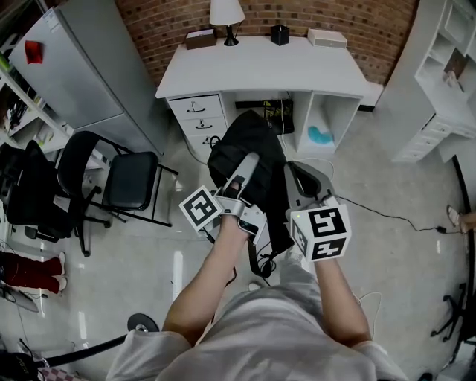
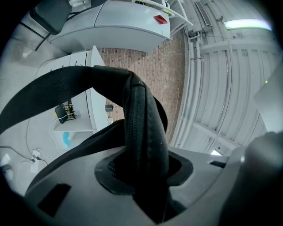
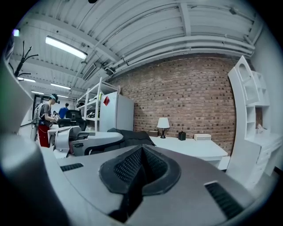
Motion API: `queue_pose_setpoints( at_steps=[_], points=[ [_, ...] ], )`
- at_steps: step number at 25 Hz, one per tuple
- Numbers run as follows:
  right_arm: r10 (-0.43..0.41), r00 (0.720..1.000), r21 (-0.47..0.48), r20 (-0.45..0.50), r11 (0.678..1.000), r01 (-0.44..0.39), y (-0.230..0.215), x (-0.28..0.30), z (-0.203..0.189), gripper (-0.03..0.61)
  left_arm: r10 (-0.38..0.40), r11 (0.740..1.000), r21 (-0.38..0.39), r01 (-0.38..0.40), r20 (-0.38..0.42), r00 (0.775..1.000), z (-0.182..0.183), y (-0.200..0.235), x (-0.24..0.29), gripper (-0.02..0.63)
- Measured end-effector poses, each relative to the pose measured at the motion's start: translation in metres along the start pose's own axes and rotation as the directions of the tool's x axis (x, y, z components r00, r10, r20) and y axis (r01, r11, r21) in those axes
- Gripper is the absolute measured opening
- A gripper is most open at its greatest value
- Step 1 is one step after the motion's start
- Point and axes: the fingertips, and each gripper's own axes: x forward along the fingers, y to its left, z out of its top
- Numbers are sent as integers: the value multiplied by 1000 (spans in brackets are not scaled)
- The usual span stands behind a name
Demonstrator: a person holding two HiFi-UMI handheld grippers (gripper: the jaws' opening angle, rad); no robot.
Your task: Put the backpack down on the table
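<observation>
Black backpack [image 1: 245,152] hanging upright off floor, short of white table [image 1: 260,67].

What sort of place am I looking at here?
Probably an office or workshop room: a white desk with a lamp against a brick wall, and a black chair nearby.

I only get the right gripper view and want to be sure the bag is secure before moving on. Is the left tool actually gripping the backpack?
Observer: Yes. The left gripper view shows the left tool clamped on a padded black strap of the backpack.
Operator: Is the bag on the table?
Observer: No. In the head view it hangs in front of the white table, short of its front edge and not on its top.
Operator: Anything under the table there?
Observer: A teal object sits in the open cubby to the right of the bag.
</observation>
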Motion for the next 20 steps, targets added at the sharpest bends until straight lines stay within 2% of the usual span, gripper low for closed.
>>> queue_pose_setpoints(
  at_steps=[9, 20],
  points=[
    [24, 1000, 15, 12, 1000, -24, -62, 30, 1, 0, 21, 1000, -23, -20, 35, 999, -3, 28, 55, 138],
    [77, 997, 41, 14, 996, -78, -142, 85, 0, 0, 32, 999, 24, -34, 64, 997, 4, 54, 139, 138]
  ],
)
